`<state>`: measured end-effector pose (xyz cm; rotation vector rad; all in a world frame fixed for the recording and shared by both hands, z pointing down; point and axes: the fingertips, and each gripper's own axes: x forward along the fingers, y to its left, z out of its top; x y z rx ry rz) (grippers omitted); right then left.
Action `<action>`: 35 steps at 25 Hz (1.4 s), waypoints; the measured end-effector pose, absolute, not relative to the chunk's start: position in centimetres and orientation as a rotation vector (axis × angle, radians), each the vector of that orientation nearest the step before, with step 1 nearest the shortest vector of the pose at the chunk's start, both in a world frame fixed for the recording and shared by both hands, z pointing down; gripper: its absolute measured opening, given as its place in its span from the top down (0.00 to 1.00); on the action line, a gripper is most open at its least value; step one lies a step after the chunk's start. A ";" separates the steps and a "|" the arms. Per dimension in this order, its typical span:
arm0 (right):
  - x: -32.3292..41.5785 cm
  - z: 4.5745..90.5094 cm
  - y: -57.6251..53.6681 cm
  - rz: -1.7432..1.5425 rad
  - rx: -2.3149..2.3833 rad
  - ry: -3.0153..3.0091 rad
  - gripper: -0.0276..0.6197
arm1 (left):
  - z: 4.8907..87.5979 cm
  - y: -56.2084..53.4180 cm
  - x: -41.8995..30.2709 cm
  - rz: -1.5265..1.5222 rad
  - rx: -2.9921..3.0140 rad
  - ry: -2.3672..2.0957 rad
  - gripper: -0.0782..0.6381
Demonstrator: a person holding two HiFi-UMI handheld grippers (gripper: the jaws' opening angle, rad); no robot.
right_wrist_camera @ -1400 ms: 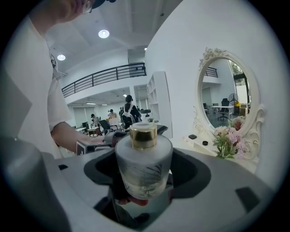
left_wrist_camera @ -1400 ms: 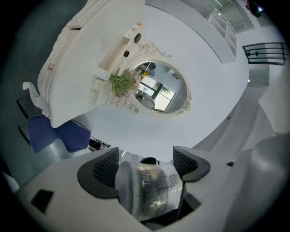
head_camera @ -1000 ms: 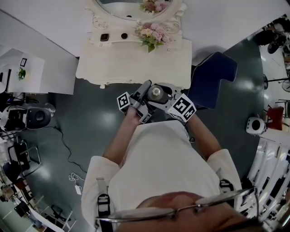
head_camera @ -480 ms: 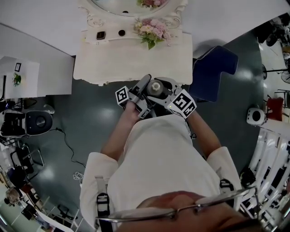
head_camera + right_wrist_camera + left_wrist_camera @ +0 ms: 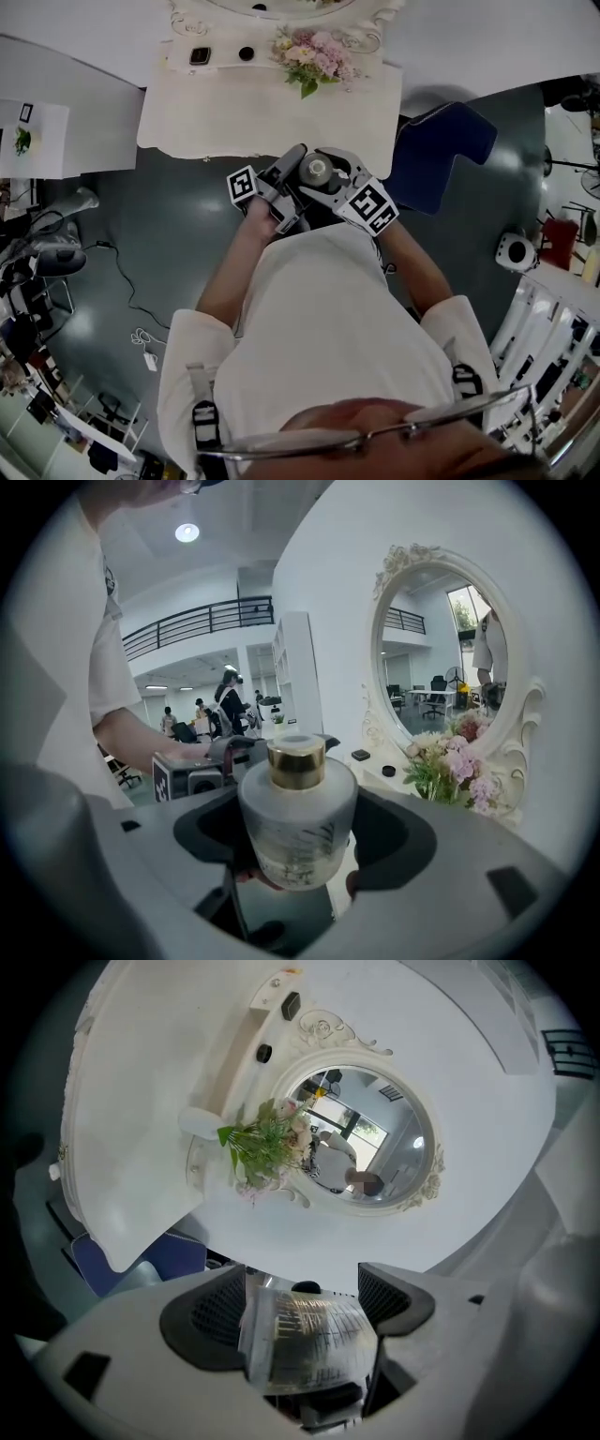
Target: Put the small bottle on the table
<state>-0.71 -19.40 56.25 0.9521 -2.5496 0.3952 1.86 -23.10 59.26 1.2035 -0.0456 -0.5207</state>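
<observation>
We note the small bottle (image 5: pixel 316 171) between left gripper (image 5: pixel 293 161) and right gripper (image 5: pixel 330 167), at the white dressing table's (image 5: pixel 234 117) front edge.

We see an oval mirror (image 5: pixel 361 1138) in a carved white frame, with pink flowers (image 5: pixel 309 58) and green leaves at its foot. Left of the flowers lie a small dark square item (image 5: pixel 199 55) and a dark round one (image 5: pixel 246 53), near each other. A blue seat (image 5: pixel 441 155) stands on the grey floor (image 5: pixel 169 225), off to the right.
</observation>
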 end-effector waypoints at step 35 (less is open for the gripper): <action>8.3 78.3 -28.8 0.505 0.955 -2.376 0.43 | 71.3 -28.3 1.3 -0.564 1.100 -0.409 0.38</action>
